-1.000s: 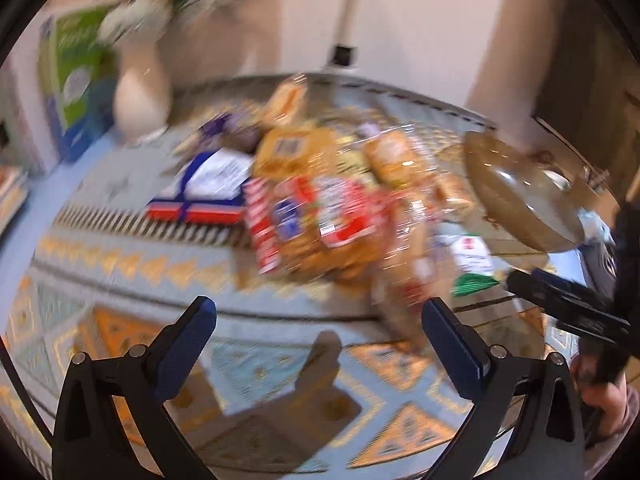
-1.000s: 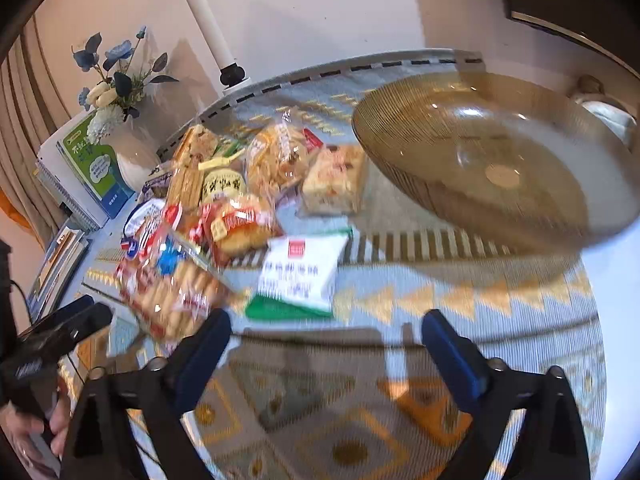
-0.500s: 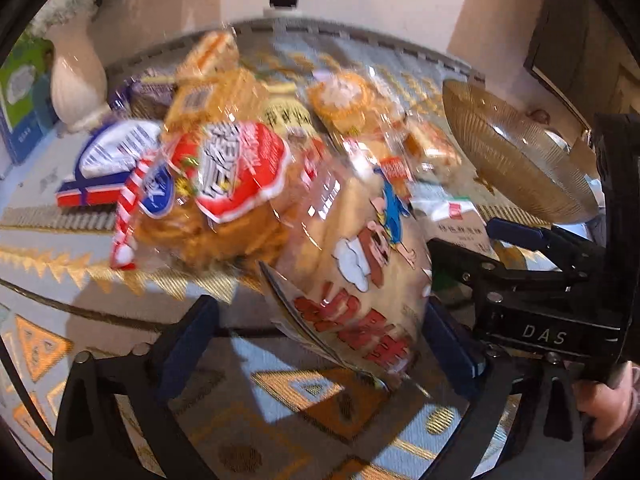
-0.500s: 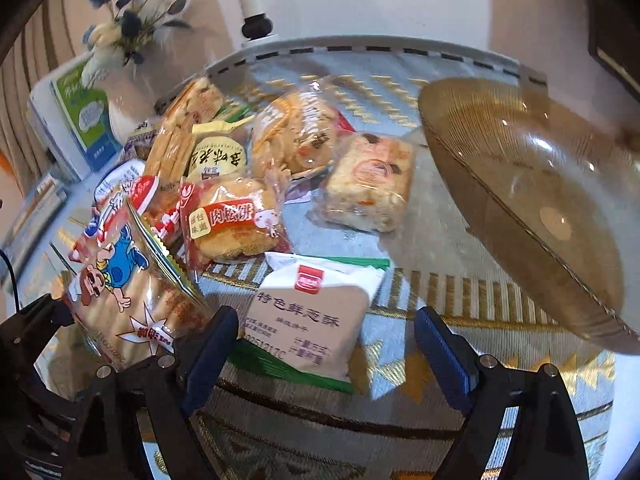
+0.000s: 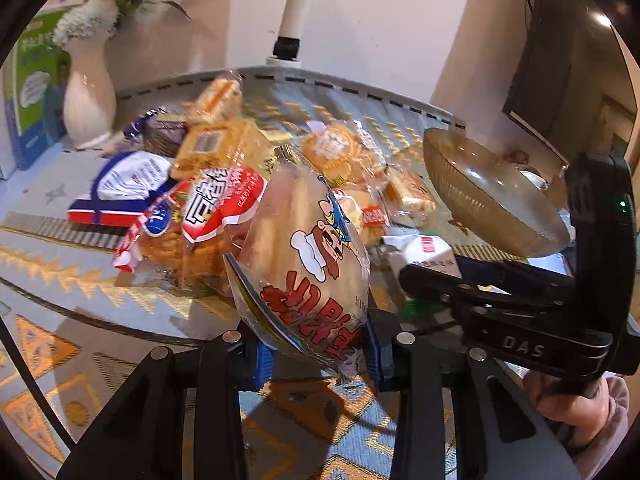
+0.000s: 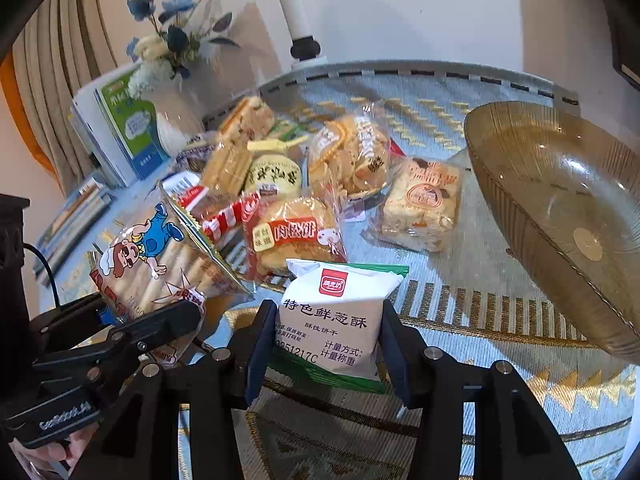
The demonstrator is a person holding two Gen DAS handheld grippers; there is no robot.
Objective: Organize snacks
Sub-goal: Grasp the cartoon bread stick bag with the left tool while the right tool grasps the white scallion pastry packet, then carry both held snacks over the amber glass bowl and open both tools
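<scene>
Indoors, patterned tablecloth [image 6: 460,344]; left gripper [image 5: 316,354] jaws clamp cartoon bag [image 5: 304,264], right gripper [image 6: 324,344] jaws clamp white packet [image 6: 336,312].

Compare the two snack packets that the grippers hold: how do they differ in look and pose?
The cartoon packet is clear film showing pale sticks inside; the white packet is opaque, with a red logo and green edge. The cartoon packet stands upright in the left gripper; the white packet leans back in the right gripper. Both are sealed and clamped at their lower ends.
</scene>
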